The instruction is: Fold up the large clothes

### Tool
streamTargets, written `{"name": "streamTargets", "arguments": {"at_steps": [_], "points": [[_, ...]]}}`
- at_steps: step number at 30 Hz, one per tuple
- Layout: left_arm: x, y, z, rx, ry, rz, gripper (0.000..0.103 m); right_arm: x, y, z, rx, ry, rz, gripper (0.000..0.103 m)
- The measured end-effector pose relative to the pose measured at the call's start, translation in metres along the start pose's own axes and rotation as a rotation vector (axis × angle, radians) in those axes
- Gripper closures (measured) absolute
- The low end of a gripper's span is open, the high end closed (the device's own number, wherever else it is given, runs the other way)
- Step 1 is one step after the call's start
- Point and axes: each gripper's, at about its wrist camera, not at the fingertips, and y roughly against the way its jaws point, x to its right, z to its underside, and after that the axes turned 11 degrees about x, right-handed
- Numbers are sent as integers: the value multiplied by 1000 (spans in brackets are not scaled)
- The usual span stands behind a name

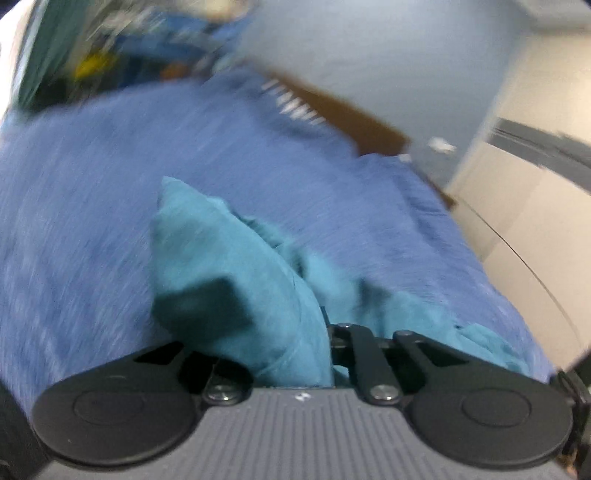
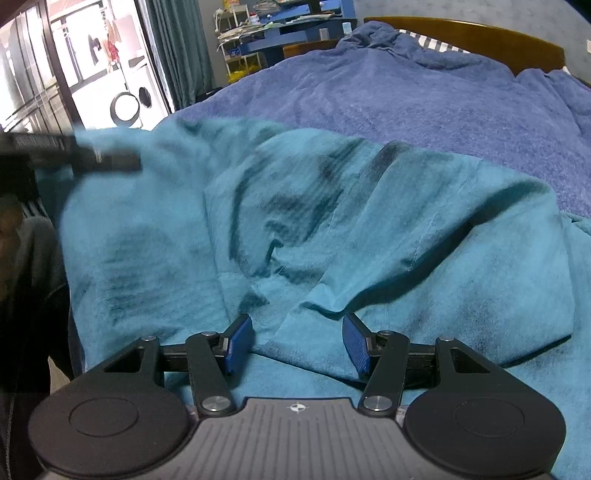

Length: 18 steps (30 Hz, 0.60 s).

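A large teal garment (image 2: 332, 229) lies crumpled on a bed with a blue blanket (image 2: 424, 92). My right gripper (image 2: 297, 338) is open, its blue pads (image 2: 240, 343) just above the cloth near its front edge, holding nothing. In the blurred left wrist view my left gripper (image 1: 327, 332) is shut on a bunch of the teal garment (image 1: 229, 266), which stands up from between the fingers above the blanket (image 1: 92, 184). The left gripper also shows as a dark blurred shape at the right wrist view's left edge (image 2: 92, 157), at the garment's far left corner.
A wooden headboard (image 2: 480, 40) runs along the bed's far end. Shelves and a blue desk (image 2: 280, 33) stand past the bed's left side, with a curtain and glass door (image 2: 110, 74). White cupboards (image 1: 524, 206) stand right of the bed.
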Motion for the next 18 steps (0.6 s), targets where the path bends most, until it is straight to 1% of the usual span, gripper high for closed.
{"name": "streamTargets", "arguments": {"at_steps": [2, 5, 7, 10, 13, 15, 16, 17, 18], "points": [[30, 6, -3, 44, -113, 84, 96, -3, 0, 0, -5, 15, 3, 46], [68, 11, -2, 71, -248, 190, 96, -5, 2, 2, -11, 25, 6, 46], [90, 11, 0, 75, -315, 247, 96, -4, 3, 1, -17, 15, 3, 46], [113, 8, 5, 68, -379, 318, 96, 0, 9, -2, -25, -20, -9, 46], [128, 4, 9, 55, -410, 363, 96, 19, 29, -7, 5, -157, -37, 46], [138, 0, 12, 48, -427, 383, 96, 37, 49, -9, 52, -261, -46, 45], [143, -3, 15, 42, -436, 393, 96, 47, 61, -10, 84, -308, -44, 43], [148, -5, 17, 36, -447, 404, 96, 57, 73, -12, 114, -345, -33, 37], [152, -7, 19, 30, -462, 414, 96, 66, 83, -12, 138, -371, -19, 35]]}}
